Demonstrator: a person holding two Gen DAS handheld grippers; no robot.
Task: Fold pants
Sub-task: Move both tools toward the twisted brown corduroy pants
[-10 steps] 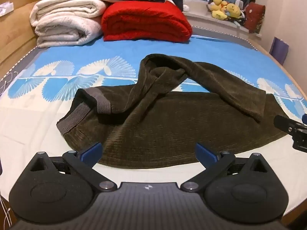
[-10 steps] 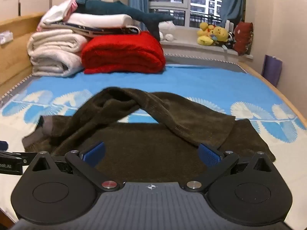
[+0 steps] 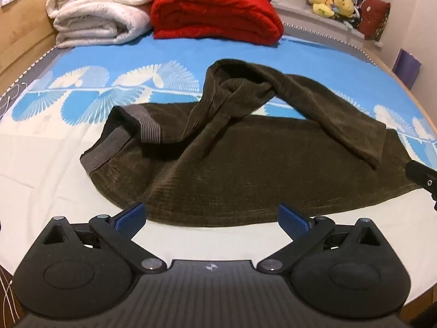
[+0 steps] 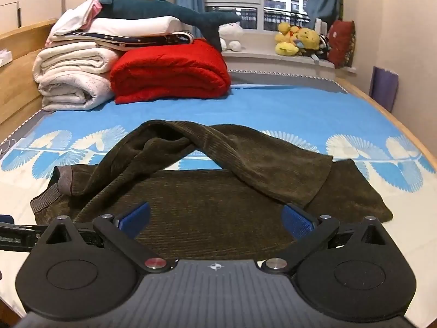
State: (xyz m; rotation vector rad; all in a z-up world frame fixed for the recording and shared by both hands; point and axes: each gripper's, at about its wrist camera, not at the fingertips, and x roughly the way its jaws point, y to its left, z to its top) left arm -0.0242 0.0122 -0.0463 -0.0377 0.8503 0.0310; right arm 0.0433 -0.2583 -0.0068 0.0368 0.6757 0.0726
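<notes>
Dark olive corduroy pants [image 3: 245, 161] [image 4: 213, 207] lie across the bed, grey ribbed waistband [image 3: 106, 153] [image 4: 46, 199] at the left. One leg lies flat; the other arches up and drapes over it, its cuff [image 3: 374, 142] [image 4: 314, 175] ending at the right. My left gripper [image 3: 211, 217] is open, hovering just above the near hem of the pants, nothing between its blue pads [image 3: 131, 216]. My right gripper [image 4: 215, 220] is open too, over the flat leg's middle, not touching cloth. The tip of the other gripper shows at the right edge of the left wrist view.
Folded white quilts [image 3: 101, 13] [image 4: 73, 82] and a red blanket [image 3: 215, 13] [image 4: 169, 73] are stacked at the bed's far end. A plush shark [image 4: 174, 16] lies on top. Stuffed toys [image 4: 297, 41] sit on the windowsill. A wooden bed frame [image 4: 16, 76] runs along the left.
The left wrist view has tipped down and come slightly closer to the pants. The right gripper has barely moved. The pants lie as before.
</notes>
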